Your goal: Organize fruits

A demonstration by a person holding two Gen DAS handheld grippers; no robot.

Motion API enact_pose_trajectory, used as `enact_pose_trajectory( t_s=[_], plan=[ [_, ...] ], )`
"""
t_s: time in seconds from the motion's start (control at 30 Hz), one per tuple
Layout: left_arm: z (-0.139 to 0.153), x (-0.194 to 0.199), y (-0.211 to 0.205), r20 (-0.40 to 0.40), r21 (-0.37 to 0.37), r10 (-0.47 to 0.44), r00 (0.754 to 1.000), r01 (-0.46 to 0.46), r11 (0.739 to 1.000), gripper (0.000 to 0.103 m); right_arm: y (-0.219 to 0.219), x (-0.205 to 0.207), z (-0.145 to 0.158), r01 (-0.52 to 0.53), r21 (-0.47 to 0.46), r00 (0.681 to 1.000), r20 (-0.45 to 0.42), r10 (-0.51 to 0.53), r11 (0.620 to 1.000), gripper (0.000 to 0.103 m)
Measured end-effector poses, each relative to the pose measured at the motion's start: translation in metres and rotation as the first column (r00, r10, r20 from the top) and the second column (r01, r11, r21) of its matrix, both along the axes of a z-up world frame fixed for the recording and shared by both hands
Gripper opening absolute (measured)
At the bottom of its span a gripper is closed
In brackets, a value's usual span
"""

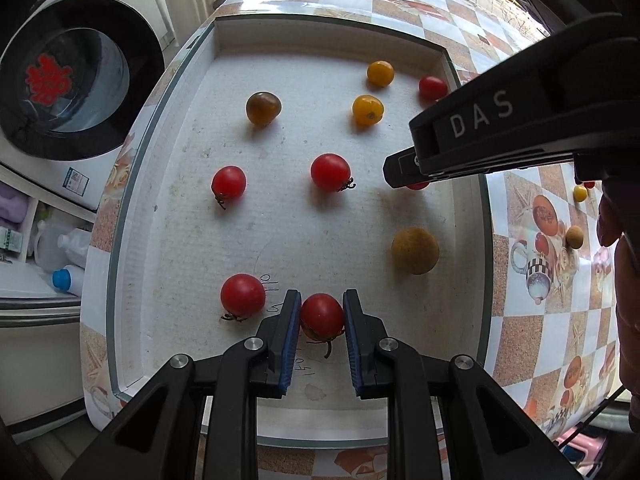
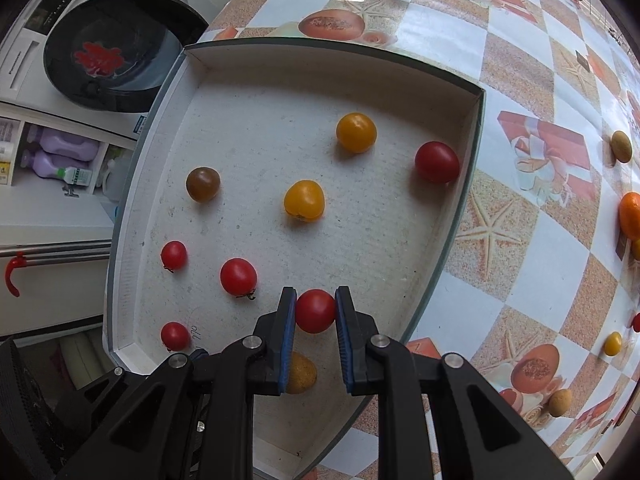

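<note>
A shallow white tray (image 1: 208, 92) on the checkered table holds several red, yellow and brownish cherry tomatoes and a tan round fruit (image 1: 415, 250). My left gripper (image 1: 322, 314) is shut on a red tomato (image 1: 322, 316) just above the tray's near floor, next to another red tomato (image 1: 242, 295). My right gripper (image 2: 315, 312) is shut on a red tomato (image 2: 315, 311) over the tray's right side; in the left wrist view it reaches in from the right (image 1: 404, 172). The tray also shows in the right wrist view (image 2: 478, 120).
Loose fruits lie on the table right of the tray: a tan one (image 2: 621, 146), an orange one (image 2: 631, 216), a yellow one (image 2: 612, 343), another tan one (image 2: 560, 402). A washing machine (image 1: 68, 80) and shelves with bottles (image 2: 64, 160) stand left, beyond the table edge.
</note>
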State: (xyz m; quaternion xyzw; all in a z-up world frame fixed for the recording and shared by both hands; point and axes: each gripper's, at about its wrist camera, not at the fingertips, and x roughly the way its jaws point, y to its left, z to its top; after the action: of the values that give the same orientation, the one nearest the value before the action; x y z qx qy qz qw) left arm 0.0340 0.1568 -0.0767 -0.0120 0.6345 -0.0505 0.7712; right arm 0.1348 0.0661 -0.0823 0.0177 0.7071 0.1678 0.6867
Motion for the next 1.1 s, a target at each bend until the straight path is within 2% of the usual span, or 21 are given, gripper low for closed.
enact_pose_trajectory(
  t_s=[0.27, 0.37, 0.43, 0.47, 0.5, 0.53, 0.6, 0.77, 0.83, 0.97, 1.1],
  plan=[
    [-0.004, -0.002, -0.002, -0.017, 0.049, -0.012, 1.000, 0.013, 0.999, 0.024, 0.005, 0.000, -0.004, -0.003, -0.006, 1.000, -0.011, 0.003, 1.000, 0.024],
    [-0.004, -0.003, -0.005, -0.025, 0.079, -0.034, 0.999, 0.036, 0.996, 0.024, 0.001, 0.002, 0.001, 0.010, -0.003, 1.000, -0.002, -0.010, 1.000, 0.033],
    [-0.004, -0.003, -0.006, -0.033, 0.087, -0.045, 0.998, 0.048, 0.995, 0.024, 0.002, 0.004, 0.008, 0.017, 0.006, 1.000, 0.012, -0.017, 1.000, 0.049],
    [-0.004, -0.003, -0.006, -0.037, 0.092, -0.046, 0.998, 0.049, 0.995, 0.024, 0.001, 0.004, 0.013, 0.018, 0.010, 1.000, 0.020, -0.019, 1.000, 0.051],
    [-0.004, -0.003, -0.006, -0.040, 0.094, -0.044, 0.998, 0.048, 0.994, 0.040, 0.001, 0.004, 0.017, 0.019, 0.014, 0.999, 0.028, -0.020, 1.000, 0.055],
    [-0.002, -0.003, -0.006, -0.033, 0.080, -0.042, 0.999, 0.044, 0.996, 0.070, 0.000, 0.004, 0.021, 0.022, 0.019, 0.999, 0.033, -0.023, 1.000, 0.058],
    [0.006, -0.005, -0.006, 0.005, 0.077, -0.041, 0.999, 0.040, 0.996, 0.094, -0.004, 0.003, 0.027, 0.031, 0.029, 0.999, 0.039, -0.032, 0.999, 0.064],
    [0.015, -0.007, -0.011, 0.020, 0.089, -0.069, 0.997, 0.067, 0.994, 0.094, -0.011, -0.002, 0.041, 0.053, 0.041, 0.997, 0.053, -0.055, 0.998, 0.069],
    [0.018, -0.007, -0.012, 0.017, 0.097, -0.065, 0.998, 0.063, 0.993, 0.094, -0.014, -0.004, 0.046, 0.063, 0.040, 0.996, 0.059, -0.065, 0.997, 0.076],
    [0.021, -0.007, -0.010, 0.006, 0.126, -0.040, 0.999, 0.039, 0.991, 0.095, -0.022, -0.010, 0.057, 0.077, 0.034, 0.994, 0.074, -0.080, 0.996, 0.081],
    [0.029, -0.011, -0.005, 0.019, 0.137, -0.039, 0.999, 0.036, 0.990, 0.095, -0.036, -0.021, 0.068, 0.109, 0.022, 0.990, 0.092, -0.111, 0.994, 0.091]
  ],
)
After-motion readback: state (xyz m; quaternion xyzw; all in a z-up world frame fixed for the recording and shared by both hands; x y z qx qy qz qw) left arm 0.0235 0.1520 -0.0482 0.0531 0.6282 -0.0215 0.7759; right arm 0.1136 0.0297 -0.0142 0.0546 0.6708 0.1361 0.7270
